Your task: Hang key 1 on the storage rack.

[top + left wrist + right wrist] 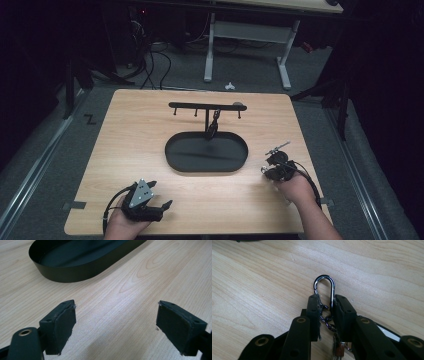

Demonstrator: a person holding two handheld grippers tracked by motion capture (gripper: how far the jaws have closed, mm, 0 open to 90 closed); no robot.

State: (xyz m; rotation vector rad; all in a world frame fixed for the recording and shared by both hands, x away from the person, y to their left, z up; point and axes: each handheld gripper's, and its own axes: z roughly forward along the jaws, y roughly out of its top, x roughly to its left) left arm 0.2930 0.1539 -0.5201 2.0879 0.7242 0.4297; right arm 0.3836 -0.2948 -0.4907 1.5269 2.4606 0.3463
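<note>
My right gripper (pixel 325 301) is shut on a shiny metal carabiner (pixel 324 276), with its rounded loop sticking out past the jaws. A short chain (pixel 327 319) trails back between the pads. In the high view that gripper (pixel 274 162) sits just above the wooden table (pixel 130 130), right of the black oval tray (pixel 172 161). A black rack (pixel 206 106) with small hooks stands behind the tray, and a dark keychain (pixel 213 126) hangs from it. My left gripper (pixel 161 194) rests near the front left edge. Its jaws are open with nothing between them (pixel 116 315), facing the tray (pixel 67 273).
Bare wood lies between the two grippers and the tray. Beyond the table's far edge are a white-legged desk (pixel 284 65) and loose cables (pixel 150 60) on the grey floor.
</note>
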